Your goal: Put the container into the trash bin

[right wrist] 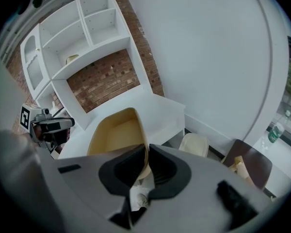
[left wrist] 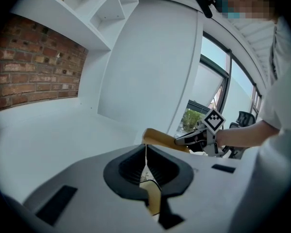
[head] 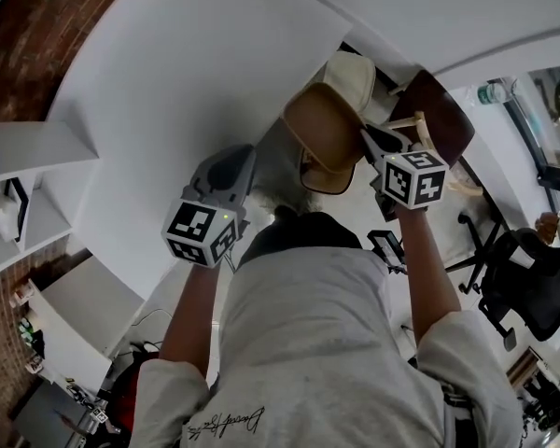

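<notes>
1. A white wall [head: 215, 63] fills the upper left of the head view, and white shelves [right wrist: 82, 38] over brick [right wrist: 106, 79] are seen at the upper left of the right gripper view.
2. The tan container [head: 322, 131] is held at the head view's upper centre, and its wall is pinched between the closed jaws of the right gripper [right wrist: 144, 165].
3. The left gripper [left wrist: 145, 161] is seen near the container, with its jaws drawn to a thin slit and nothing clearly gripped.

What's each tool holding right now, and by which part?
Tan container, pinched at its rim edge by both the left tool and the right tool.
</notes>
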Action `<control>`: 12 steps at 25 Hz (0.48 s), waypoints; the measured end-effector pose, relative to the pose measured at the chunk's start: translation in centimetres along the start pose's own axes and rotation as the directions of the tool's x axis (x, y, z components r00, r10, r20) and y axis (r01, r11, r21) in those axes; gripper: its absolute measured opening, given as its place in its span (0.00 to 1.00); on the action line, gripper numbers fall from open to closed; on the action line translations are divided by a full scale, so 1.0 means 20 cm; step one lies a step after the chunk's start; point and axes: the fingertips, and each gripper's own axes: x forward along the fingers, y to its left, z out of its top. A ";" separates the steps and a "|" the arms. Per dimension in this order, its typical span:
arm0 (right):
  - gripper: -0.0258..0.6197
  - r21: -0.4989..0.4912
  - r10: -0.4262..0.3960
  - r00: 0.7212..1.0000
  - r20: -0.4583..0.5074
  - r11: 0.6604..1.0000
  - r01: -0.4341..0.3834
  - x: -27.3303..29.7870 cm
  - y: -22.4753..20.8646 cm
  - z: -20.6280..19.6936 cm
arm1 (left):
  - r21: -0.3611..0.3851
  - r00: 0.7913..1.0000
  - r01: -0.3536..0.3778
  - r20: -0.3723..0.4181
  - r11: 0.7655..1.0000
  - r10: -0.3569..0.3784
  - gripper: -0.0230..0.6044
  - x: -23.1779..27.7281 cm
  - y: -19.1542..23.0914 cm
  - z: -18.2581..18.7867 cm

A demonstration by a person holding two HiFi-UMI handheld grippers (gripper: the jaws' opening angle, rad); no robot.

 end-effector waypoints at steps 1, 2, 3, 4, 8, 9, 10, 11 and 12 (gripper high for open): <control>0.11 0.004 -0.002 1.000 0.002 1.000 0.002 -0.02 -0.01 -0.01 | 0.004 1.000 0.006 -0.002 1.000 -0.006 0.07 0.01 -0.03 0.00; 0.11 0.008 -0.005 1.000 0.005 1.000 0.005 -0.05 -0.03 -0.03 | 0.008 1.000 0.012 -0.006 1.000 -0.012 0.07 0.02 -0.06 0.00; 0.11 0.012 -0.008 1.000 0.007 1.000 0.008 -0.08 -0.04 -0.05 | 0.012 1.000 0.018 -0.010 1.000 -0.018 0.07 0.02 -0.09 -0.01; 0.11 0.016 -0.012 1.000 0.009 1.000 0.011 -0.10 -0.06 -0.06 | 0.015 1.000 0.024 -0.015 1.000 -0.024 0.07 0.03 -0.12 -0.01; 0.11 0.037 -0.030 0.999 0.020 0.999 0.029 -0.19 -0.13 -0.13 | 0.033 0.998 0.053 -0.032 0.998 -0.052 0.07 0.07 -0.22 -0.03; 0.11 0.042 -0.036 0.999 0.024 0.998 0.035 -0.22 -0.15 -0.14 | 0.038 0.998 0.062 -0.036 0.997 -0.060 0.07 0.09 -0.25 -0.03; 0.11 0.047 -0.042 0.999 0.027 0.998 0.041 -0.24 -0.17 -0.15 | 0.043 0.997 0.071 -0.039 0.997 -0.069 0.07 0.11 -0.28 -0.03; 0.11 0.052 -0.048 0.998 0.030 0.998 0.047 -0.26 -0.18 -0.17 | 0.048 0.996 0.080 -0.042 0.996 -0.078 0.07 0.12 -0.31 -0.03; 0.11 0.057 -0.055 0.998 0.032 0.997 0.053 -0.28 -0.20 -0.19 | 0.052 0.995 0.089 -0.044 0.995 -0.087 0.06 0.14 -0.34 -0.03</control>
